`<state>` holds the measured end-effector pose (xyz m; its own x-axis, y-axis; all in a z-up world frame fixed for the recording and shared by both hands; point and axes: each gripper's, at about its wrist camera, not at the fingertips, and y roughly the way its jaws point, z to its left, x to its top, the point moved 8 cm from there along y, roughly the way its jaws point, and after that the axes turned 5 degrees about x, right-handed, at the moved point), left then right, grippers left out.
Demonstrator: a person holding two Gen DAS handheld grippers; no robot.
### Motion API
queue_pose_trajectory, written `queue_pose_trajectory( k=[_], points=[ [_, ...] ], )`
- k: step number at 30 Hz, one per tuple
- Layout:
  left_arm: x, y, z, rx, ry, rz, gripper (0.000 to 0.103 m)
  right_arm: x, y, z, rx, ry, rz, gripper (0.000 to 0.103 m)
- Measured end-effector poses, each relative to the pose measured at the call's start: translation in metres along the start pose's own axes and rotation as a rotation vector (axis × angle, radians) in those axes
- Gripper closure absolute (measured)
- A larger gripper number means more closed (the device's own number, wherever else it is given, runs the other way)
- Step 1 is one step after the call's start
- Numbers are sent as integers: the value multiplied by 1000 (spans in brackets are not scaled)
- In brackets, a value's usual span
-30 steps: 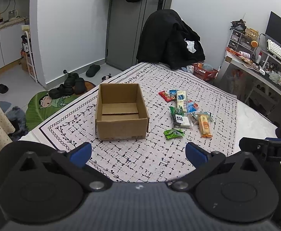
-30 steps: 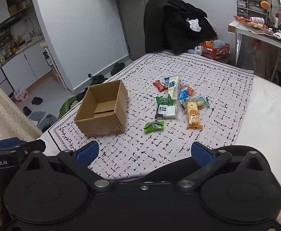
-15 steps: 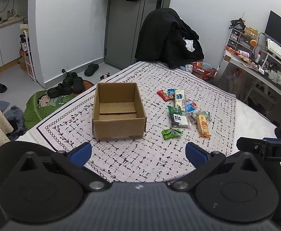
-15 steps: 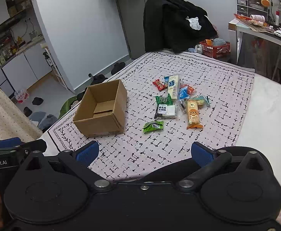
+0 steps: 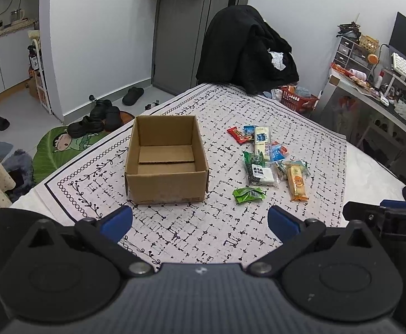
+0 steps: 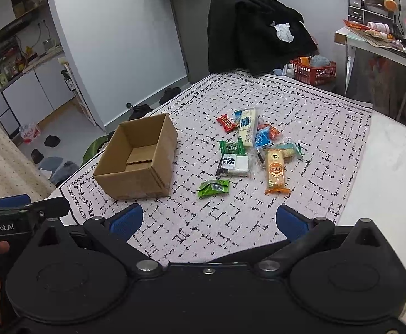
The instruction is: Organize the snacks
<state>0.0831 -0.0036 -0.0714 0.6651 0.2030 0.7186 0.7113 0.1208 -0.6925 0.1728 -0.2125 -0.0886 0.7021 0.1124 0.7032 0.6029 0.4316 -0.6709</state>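
An empty open cardboard box (image 5: 166, 159) (image 6: 140, 157) stands on the patterned cloth (image 5: 189, 231). To its right lies a loose pile of snack packets: a green one (image 5: 248, 194) (image 6: 213, 188) nearest me, an orange bar (image 5: 296, 183) (image 6: 276, 172), a black-and-white pack (image 5: 259, 173) (image 6: 233, 164), a long white pack (image 5: 261, 142) (image 6: 248, 129), a red one (image 5: 239, 135) (image 6: 226, 122). My left gripper (image 5: 200, 221) is open and hovers short of the box. My right gripper (image 6: 209, 221) is also open, holding nothing, short of the green packet.
A chair draped in black clothing (image 5: 244, 53) stands beyond the cloth's far edge. A red basket (image 5: 297, 101) and a cluttered desk (image 5: 375, 89) are at the right. Shoes and a green mat (image 5: 63, 150) lie on the floor to the left.
Both views have shifted slightly, with the box and snacks drifting a little leftward in the left wrist view. Both grippers stay open; nothing on the cloth has moved.
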Motion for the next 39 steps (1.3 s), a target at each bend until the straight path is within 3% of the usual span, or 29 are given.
queue_pose_trajectory(
  k=[23,29,37,39],
  points=[
    [9,64,-38,10,39,30,0,7,59,-63,6,78,47,0],
    [11,82,-46,9,8,39,1,7,70,-78,5,100,59,1],
    [8,106,-61,13,20,66,2,1,95,-100,11,183,106,6],
    [7,112,-65,12,19,73,2,-3,103,-106,-4,209,128,13]
  ],
)
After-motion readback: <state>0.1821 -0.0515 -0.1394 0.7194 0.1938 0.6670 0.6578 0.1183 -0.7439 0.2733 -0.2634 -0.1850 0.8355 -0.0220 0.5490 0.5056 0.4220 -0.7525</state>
